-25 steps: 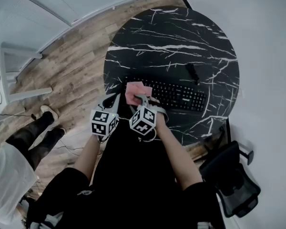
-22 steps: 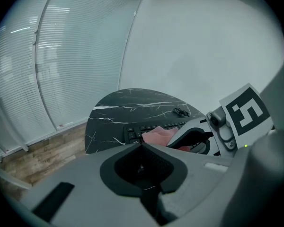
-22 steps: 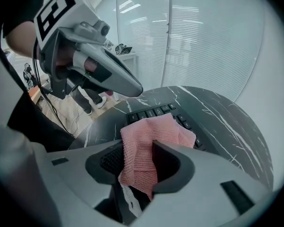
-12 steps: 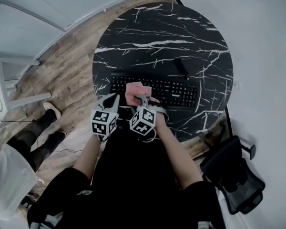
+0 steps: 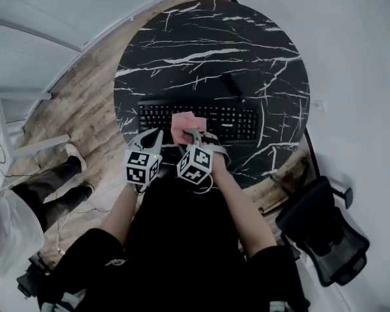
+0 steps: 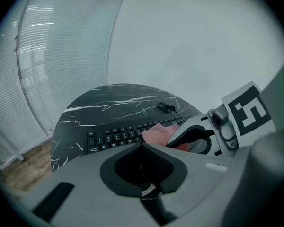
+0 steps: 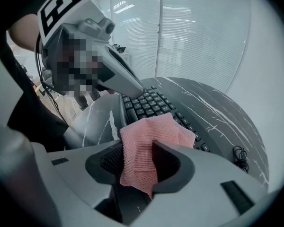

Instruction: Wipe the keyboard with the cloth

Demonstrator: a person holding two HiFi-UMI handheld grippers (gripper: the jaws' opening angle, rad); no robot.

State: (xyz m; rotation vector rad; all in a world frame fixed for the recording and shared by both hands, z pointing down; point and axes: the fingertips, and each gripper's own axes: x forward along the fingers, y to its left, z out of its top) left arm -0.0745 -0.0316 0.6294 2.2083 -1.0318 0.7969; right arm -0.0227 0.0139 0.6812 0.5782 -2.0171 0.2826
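A black keyboard (image 5: 227,121) lies across the near part of the round black marble table (image 5: 208,44). My right gripper (image 5: 192,135) is shut on a pink cloth (image 5: 184,125), which spreads over the keys left of the keyboard's middle. In the right gripper view the cloth (image 7: 146,145) is pinched between the jaws and fans out over the keyboard (image 7: 146,103). My left gripper (image 5: 156,134) hovers just left of it at the keyboard's near edge, jaws together with nothing in them. The left gripper view shows the keyboard (image 6: 118,135) and the cloth (image 6: 157,132).
A small black coiled cable (image 5: 231,86) lies on the table beyond the keyboard. A black office chair (image 5: 325,239) stands at the right of the table. At the left are a white frame (image 5: 13,116) and another person's legs (image 5: 52,187) on the wooden floor.
Both grippers, with the cloth, have slid to the right along the keyboard, from its left end towards its middle. The grip on the cloth is unchanged.
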